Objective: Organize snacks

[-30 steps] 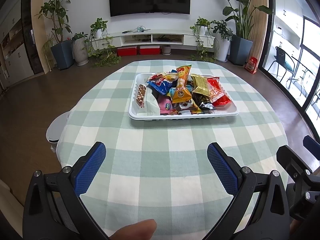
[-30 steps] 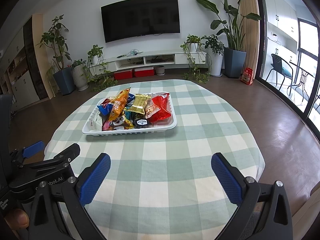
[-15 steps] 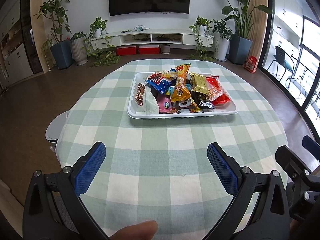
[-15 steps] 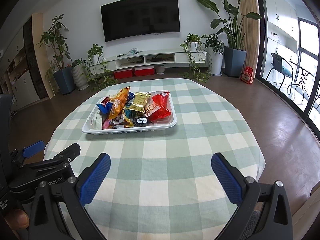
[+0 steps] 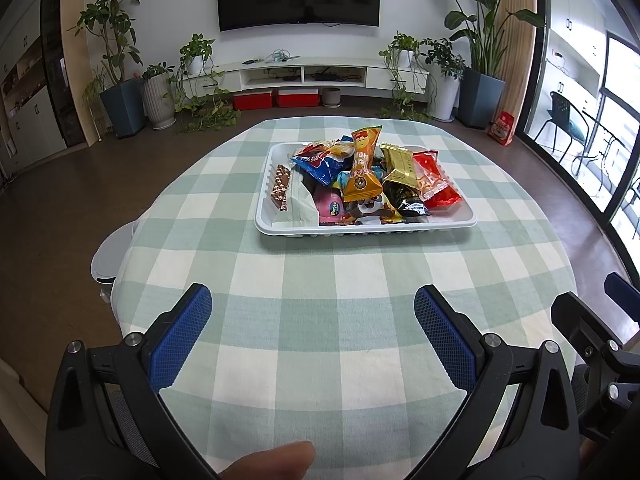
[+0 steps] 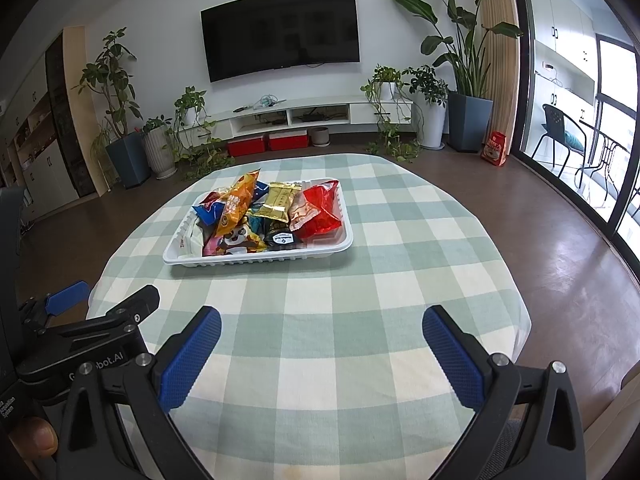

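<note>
A white tray point(image 5: 366, 229) heaped with light, crinkly, slippery snack packets point(image 5: 362, 176) sits at twelve o'clock on the counter point(image 5: 320, 320). Left gripper point(image 5: 312, 312) and right gripper point(image 6: 322, 332) jaws gape empty; pinch sealed edges.

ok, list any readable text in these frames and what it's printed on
"Pororo", as best it reads: pink snack packet in the white tray.
"...bot.AI", start hidden: body of the left gripper, seen from the right wrist.
"...ation System", partly cut off: label on that gripper's lower edge.
Other snack wrappers and the red bag on the floor: print too small or blurred to read.
</note>
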A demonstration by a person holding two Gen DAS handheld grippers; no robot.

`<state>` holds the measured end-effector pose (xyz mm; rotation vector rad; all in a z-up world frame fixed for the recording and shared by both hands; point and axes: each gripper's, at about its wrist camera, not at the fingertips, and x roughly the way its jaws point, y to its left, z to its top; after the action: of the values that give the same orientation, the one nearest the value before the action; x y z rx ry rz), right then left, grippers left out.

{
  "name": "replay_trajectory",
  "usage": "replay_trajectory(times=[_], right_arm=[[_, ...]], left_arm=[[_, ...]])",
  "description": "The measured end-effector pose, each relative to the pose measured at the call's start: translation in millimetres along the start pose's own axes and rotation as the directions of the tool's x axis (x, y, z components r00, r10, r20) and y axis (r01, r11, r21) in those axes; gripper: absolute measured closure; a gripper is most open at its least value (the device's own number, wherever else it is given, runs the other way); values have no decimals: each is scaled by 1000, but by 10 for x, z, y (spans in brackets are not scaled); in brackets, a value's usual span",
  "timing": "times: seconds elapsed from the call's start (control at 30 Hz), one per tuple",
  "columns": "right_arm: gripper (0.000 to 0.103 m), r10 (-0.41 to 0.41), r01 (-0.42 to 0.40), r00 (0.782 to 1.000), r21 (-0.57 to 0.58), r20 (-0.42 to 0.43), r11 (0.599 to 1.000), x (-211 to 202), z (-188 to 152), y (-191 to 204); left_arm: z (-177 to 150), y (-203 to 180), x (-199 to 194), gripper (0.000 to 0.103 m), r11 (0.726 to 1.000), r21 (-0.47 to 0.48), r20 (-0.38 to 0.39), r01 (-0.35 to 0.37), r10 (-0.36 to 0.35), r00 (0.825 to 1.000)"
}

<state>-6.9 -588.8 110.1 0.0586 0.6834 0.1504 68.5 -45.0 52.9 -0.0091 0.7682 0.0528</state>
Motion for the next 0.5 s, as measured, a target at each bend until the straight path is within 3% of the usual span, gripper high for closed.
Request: replay_trajectory(times=[0.5], right_arm=[[0,1,-1,1000,1,-3,1000,-14,11,3]], left_arm=[[9,11,-1,0,1000,-2,-3,1,-1,1000]])
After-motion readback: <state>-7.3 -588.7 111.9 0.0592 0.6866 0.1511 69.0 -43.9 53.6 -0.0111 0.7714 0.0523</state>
